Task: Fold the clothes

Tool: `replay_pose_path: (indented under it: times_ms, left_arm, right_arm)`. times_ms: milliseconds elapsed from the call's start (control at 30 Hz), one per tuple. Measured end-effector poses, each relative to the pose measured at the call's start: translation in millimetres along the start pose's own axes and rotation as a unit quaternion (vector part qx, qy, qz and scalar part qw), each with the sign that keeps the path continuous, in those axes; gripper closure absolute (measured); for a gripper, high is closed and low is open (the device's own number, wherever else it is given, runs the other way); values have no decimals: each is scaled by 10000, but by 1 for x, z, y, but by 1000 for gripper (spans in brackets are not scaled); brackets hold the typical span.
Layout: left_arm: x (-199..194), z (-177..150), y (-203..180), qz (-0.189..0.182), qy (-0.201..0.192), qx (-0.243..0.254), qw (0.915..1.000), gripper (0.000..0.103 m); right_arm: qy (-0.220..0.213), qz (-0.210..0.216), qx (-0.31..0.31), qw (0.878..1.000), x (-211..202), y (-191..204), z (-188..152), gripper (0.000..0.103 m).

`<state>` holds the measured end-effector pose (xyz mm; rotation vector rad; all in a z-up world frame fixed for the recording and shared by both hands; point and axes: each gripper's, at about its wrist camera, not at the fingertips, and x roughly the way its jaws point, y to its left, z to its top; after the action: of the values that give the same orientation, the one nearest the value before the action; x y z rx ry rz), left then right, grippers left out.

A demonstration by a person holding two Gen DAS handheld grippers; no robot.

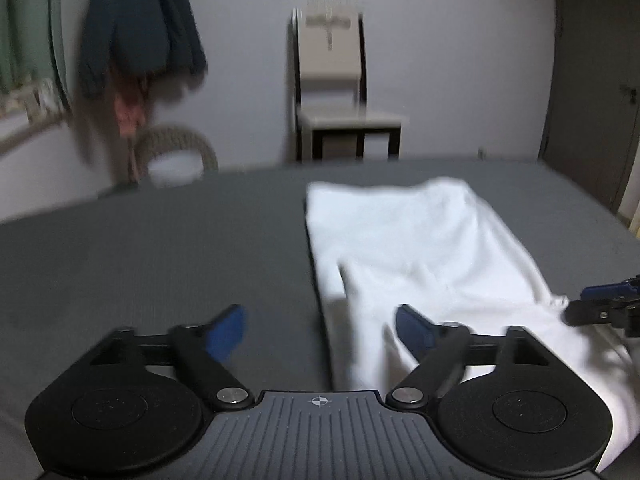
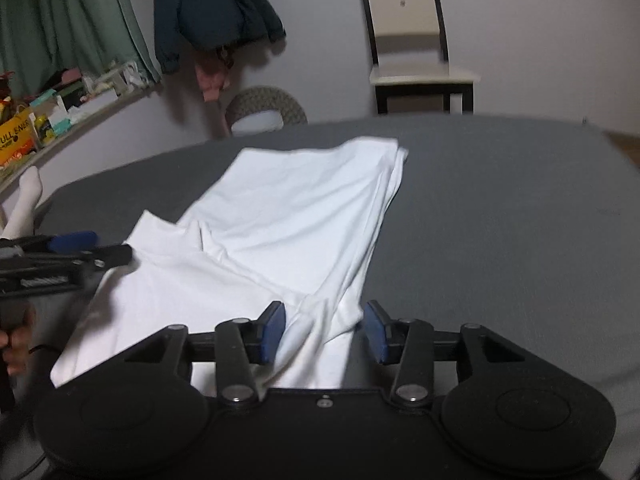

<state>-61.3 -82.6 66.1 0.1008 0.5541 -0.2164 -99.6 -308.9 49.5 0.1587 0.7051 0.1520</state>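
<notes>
While the left wrist view blurs, left gripper [image 1: 320, 330] gapes wide over grey mat [image 1: 160, 260], white garment [image 1: 420, 240] right of centre, chair [image 1: 340, 92] at the wall | right wrist view: right gripper [image 2: 325, 332] spread, straddling garment's near fold; green curtain [image 2: 72, 20], dark jacket [image 2: 212, 4] behind.

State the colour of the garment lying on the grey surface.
The garment is plain white, with no pattern; the right wrist view shows it best.
</notes>
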Motion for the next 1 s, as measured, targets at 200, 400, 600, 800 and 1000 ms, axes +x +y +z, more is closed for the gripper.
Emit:
replay_pose_path:
  times_ms: [200,400,600,800,1000]
  left_arm:
    - [-50,-1,-12,-449,-553,1782,9814,10]
    - [-85,-31,-44,-677,-771,3895,9153,10]
    - [-93,-68,-82,-600,-742,5668,8183,10]
    - [-91,-94,-110,-446,-417,6683,7413,10]
    - [-80,-111,-122,-79,-494,7071,7053,10]
  right_arm:
    - [-180,483,-783,9956,-35,22,-4,45]
    - [191,410,-2270,9729,-51,73,-19,41]
    - [363,26,-3916,9194,-56,118,-43,32]
    - [572,-353,-5160,8539,-47,143,-74,21]
    - [577,-777,-6158,7820,-30,162,-108,21]
